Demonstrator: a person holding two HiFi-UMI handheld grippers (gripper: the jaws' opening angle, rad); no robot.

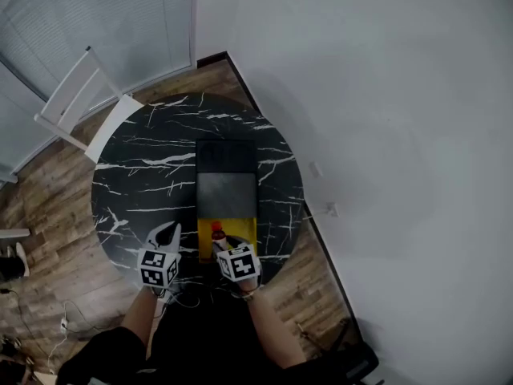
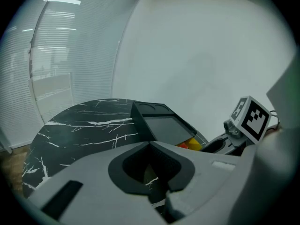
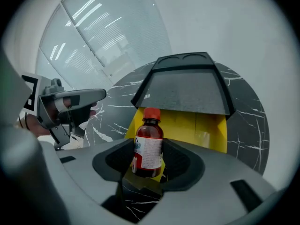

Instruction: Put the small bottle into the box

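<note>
Seemingly clamped in right gripper [image 3: 148, 154], small bottle [image 3: 149, 142] upright, red cap [image 3: 151, 113] up, by yellow box [image 3: 187, 125], left gripper [image 2: 151, 145] closed, empty

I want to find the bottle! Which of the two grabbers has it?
The right gripper: the red-capped small bottle is clamped between its jaws. The left gripper is shut on nothing.

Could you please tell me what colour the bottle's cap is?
Red; the cap shows best in the right gripper view.
</note>
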